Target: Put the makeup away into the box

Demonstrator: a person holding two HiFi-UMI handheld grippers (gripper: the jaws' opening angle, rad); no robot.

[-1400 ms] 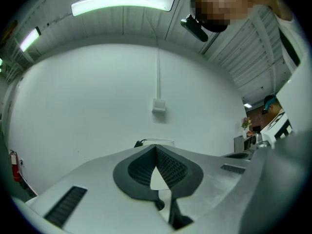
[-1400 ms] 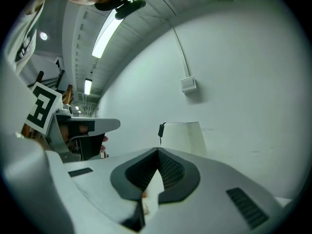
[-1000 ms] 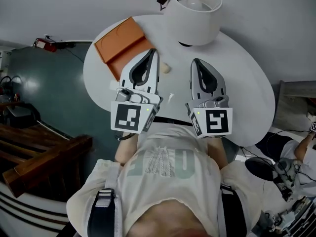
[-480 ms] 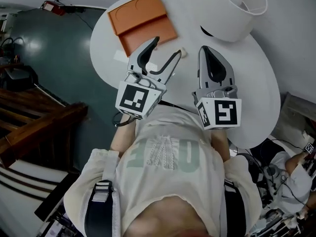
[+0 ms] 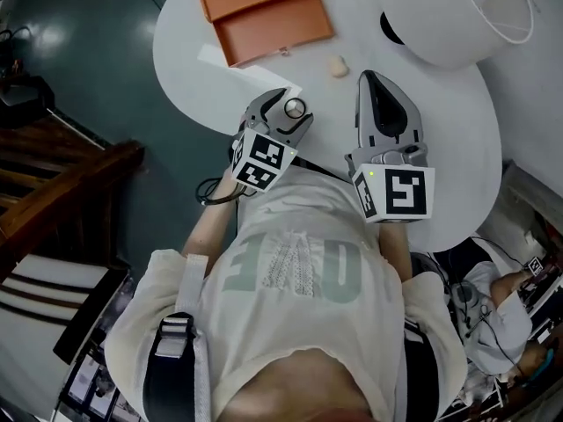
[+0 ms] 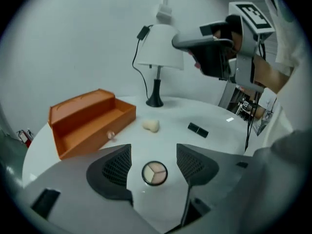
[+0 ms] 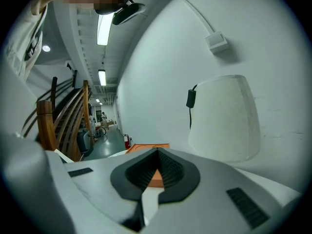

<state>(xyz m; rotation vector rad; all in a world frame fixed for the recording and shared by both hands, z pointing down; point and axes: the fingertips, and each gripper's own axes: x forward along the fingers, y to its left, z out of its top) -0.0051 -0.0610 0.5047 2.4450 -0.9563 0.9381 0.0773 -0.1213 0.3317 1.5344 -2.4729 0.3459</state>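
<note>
The left hand-held gripper [image 5: 290, 111] has dropped to the surface [image 5: 440, 148]. Its jaws have just been spreading either side of the round eyeshadow compact [image 6: 154, 173] and are not pinching it. The right hand-held gripper [image 7: 157, 156] is pressed together, empty. The orange box [image 6: 83, 140] waits open at eleven o'clock, so I'd say the grab comes next.

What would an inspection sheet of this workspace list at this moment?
Surface: round white table, no spills seen.
Job's things: open orange box; round three-shade compact, beige sponge and small black stick all lie outside it.
Clutter: white lamp.
Grippers: left gripper open around the compact, not touching it, its jaws have just been opening; right gripper shut, empty.
Cables: black lamp cable with switch.
Surroundings: wooden stair rail, dark green floor.
</note>
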